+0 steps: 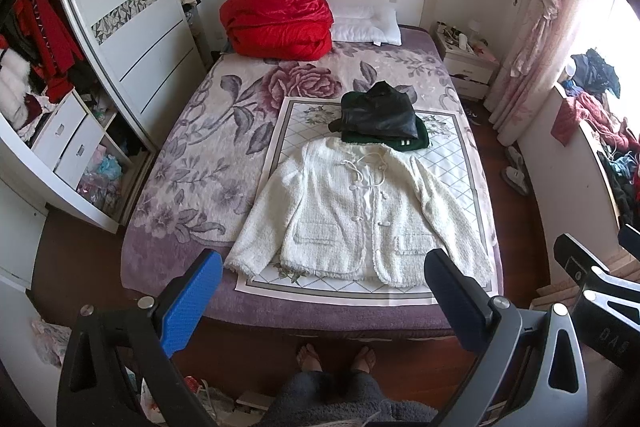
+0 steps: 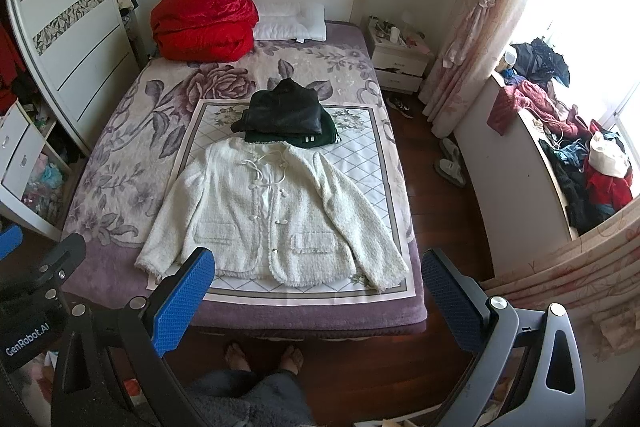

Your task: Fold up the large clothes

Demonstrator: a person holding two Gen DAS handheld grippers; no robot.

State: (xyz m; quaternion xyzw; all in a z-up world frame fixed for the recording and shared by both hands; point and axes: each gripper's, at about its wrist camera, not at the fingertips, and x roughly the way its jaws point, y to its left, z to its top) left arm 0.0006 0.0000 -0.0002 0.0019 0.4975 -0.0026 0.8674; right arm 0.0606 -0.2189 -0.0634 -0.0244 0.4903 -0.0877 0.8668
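A white fuzzy jacket (image 1: 360, 215) lies spread flat, front up, on a pale patterned mat (image 1: 452, 167) at the foot of the bed; it also shows in the right wrist view (image 2: 272, 215). Behind it sits a folded pile: a black leather garment (image 1: 380, 111) on a dark green one (image 1: 416, 143). My left gripper (image 1: 324, 291) is open and empty, held above the bed's foot edge. My right gripper (image 2: 318, 291) is open and empty, likewise short of the jacket's hem. Both sleeves lie out to the sides.
A red quilt (image 1: 276, 15) and white pillow (image 1: 366, 27) sit at the headboard. An open wardrobe (image 1: 80, 87) stands left, a nightstand (image 2: 400, 59) right, a cluttered window ledge (image 2: 580, 167) far right. Slippers (image 2: 450, 163) lie on the floor. The person's bare feet (image 2: 264, 357) stand at the bed's foot.
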